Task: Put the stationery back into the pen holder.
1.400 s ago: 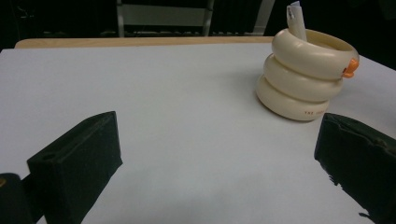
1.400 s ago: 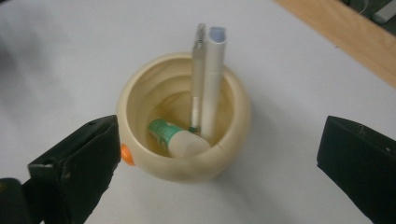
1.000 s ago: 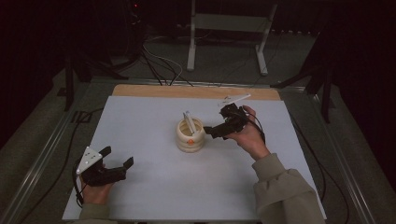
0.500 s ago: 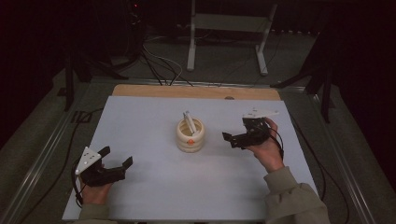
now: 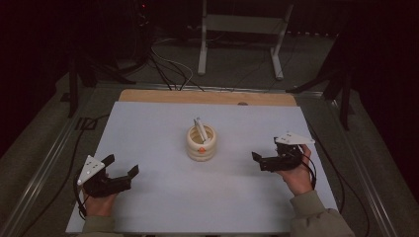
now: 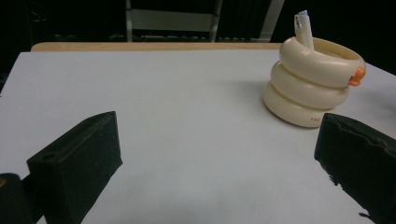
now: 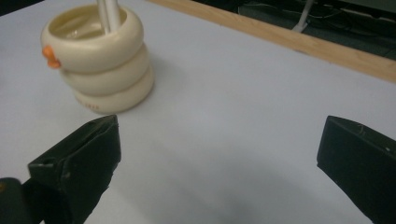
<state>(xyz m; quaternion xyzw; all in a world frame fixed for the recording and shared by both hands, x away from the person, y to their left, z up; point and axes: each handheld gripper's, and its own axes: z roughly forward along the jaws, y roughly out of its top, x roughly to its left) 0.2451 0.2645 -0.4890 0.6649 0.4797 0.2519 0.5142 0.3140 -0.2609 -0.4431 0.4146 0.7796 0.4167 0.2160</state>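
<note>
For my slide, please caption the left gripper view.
Open left tongs face a cream ringed holder with a white pen.

Your cream ringed ceramic holder (image 7: 97, 56) hides the white stick's (image 7: 108, 14) lower end; the top edge crops it in your right gripper view. Its lettering (image 6: 319, 121) is too small to read.

**Table layout**

The ringed holder (image 5: 201, 143) stands on the table (image 5: 148, 123), near its centre. A pen (image 5: 199, 129) stands in the holder, tilted. The left gripper (image 5: 121, 170) sits at the near left of the table, well apart from the holder. The right gripper (image 5: 257, 159) sits to the right of the holder, apart from it. A wooden strip (image 5: 207, 97) runs along the table's far edge.
</note>
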